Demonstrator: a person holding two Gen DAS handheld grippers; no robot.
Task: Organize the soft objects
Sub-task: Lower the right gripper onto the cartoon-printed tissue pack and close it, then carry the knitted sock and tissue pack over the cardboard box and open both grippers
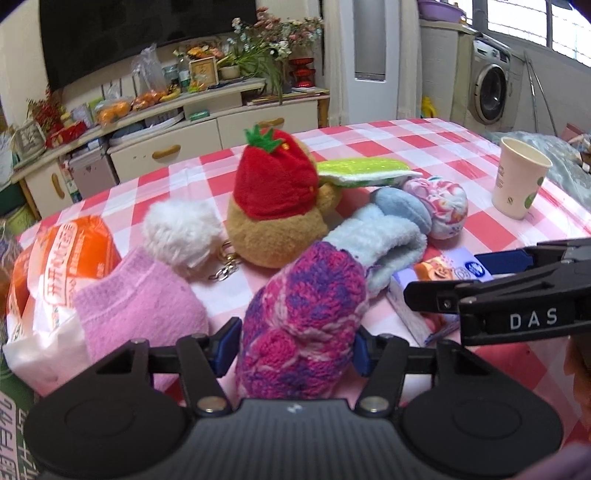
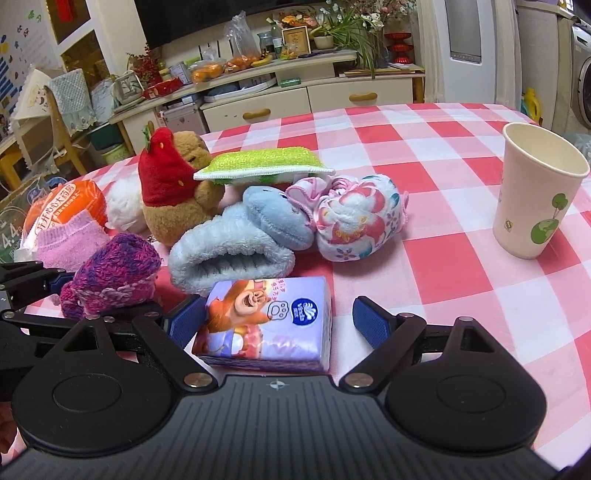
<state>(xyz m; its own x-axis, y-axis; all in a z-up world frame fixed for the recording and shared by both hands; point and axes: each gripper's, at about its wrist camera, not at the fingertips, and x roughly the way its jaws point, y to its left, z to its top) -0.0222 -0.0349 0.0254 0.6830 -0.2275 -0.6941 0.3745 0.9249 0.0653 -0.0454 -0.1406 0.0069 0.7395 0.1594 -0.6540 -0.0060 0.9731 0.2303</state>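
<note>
Just beside the blue fleece sock (image 1: 384, 240), the knitted pink-purple sock (image 1: 299, 332) is pinched by the left gripper (image 1: 293, 347). Nearer the camera than that blue sock, the tissue pack (image 2: 266, 325) lies between the right gripper's (image 2: 279, 326) spread jaws. Sorting looks barely begun; the remaining soft things near it are unsorted.

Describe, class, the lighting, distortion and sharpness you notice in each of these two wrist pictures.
Left wrist view: bright window at top right is blown out; fisheye bends the table edge; the knitted sock between the left gripper pads looks slightly soft. Right wrist view: even, soft light, faint shadows; the tissue pack is sharp, the cabinet curves.
</note>
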